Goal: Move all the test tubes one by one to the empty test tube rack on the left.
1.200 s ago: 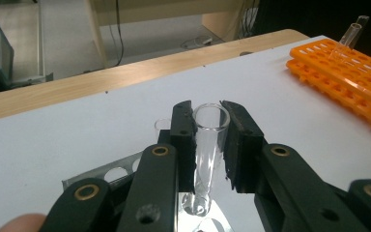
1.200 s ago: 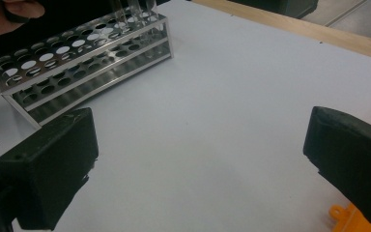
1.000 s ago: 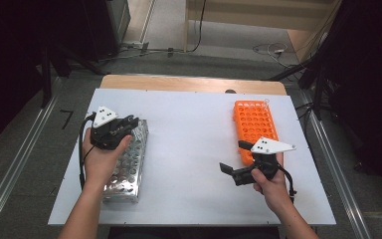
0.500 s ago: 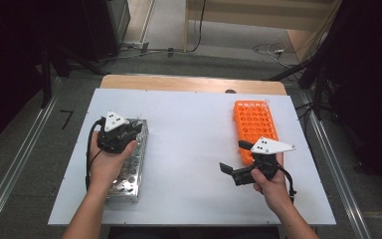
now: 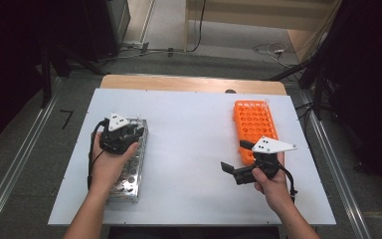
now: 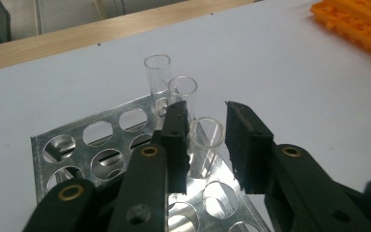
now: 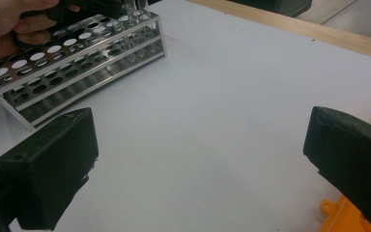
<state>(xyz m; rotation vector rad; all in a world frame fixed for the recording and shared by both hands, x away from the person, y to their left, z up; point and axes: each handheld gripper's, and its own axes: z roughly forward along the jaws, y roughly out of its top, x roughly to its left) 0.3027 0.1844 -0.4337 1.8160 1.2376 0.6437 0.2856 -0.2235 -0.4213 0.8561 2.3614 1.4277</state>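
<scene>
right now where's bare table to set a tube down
The widest free patch lies between the metal rack and the orange rack; another bare strip runs behind both, up to the wooden edge. It is crowded at the metal rack's far end, where the left gripper straddles a glass tube.

This is a lab, fitted out as a recording rig. A white bench [image 5: 189, 149] carries a metal test-tube rack [image 5: 129, 169] holding clear glass tubes [image 6: 157, 72] and an orange plastic tube rack [image 5: 255, 124]. Aluminium rails [image 5: 10, 169] flank the bench, black curtains [image 5: 25, 50] hang around it, and cables [image 5: 271, 49] lie on the grey floor [image 5: 204, 62].
</scene>
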